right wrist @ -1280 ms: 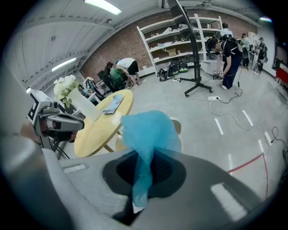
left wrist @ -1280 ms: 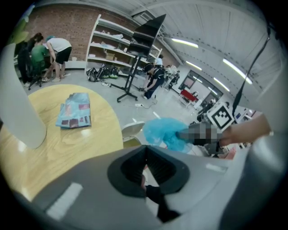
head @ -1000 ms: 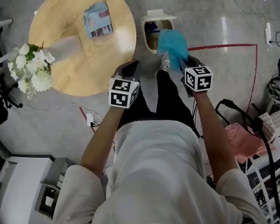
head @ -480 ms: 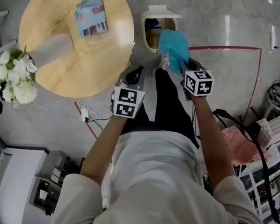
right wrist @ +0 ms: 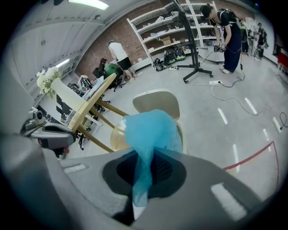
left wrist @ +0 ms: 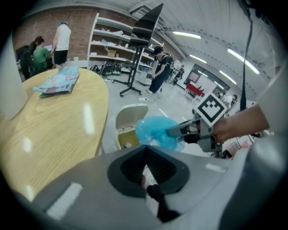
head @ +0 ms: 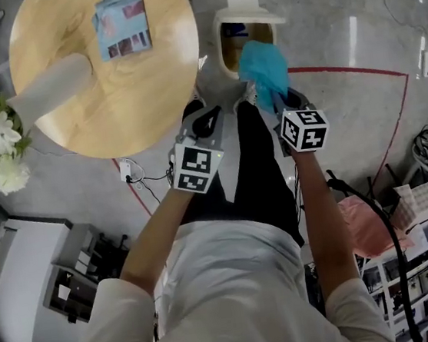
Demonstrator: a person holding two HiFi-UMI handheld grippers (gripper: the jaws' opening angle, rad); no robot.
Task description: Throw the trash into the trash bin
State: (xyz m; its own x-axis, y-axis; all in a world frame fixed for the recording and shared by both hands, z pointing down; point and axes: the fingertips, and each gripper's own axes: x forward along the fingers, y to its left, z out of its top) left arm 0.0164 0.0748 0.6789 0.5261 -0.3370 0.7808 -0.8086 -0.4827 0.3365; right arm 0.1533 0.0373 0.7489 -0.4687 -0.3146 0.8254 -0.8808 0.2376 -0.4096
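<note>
A crumpled blue plastic bag hangs from my right gripper, whose jaws are shut on its tail; the right gripper view shows the bag running down between them. It hangs over the front rim of the cream trash bin, whose lid stands open. In the right gripper view the bin lies just beyond the bag. My left gripper is shut and empty, left of the bin near the table edge. In the left gripper view the bag covers part of the bin.
A round wooden table stands left of the bin and carries a blue magazine and a white vase of flowers. Red floor tape, a pink bag and shelving lie to the right. People stand far off.
Both grippers have sunk lower toward the floor. The blue bag stays in the right gripper and now hangs closer to the bin's opening. Both pairs of jaws stay shut.
</note>
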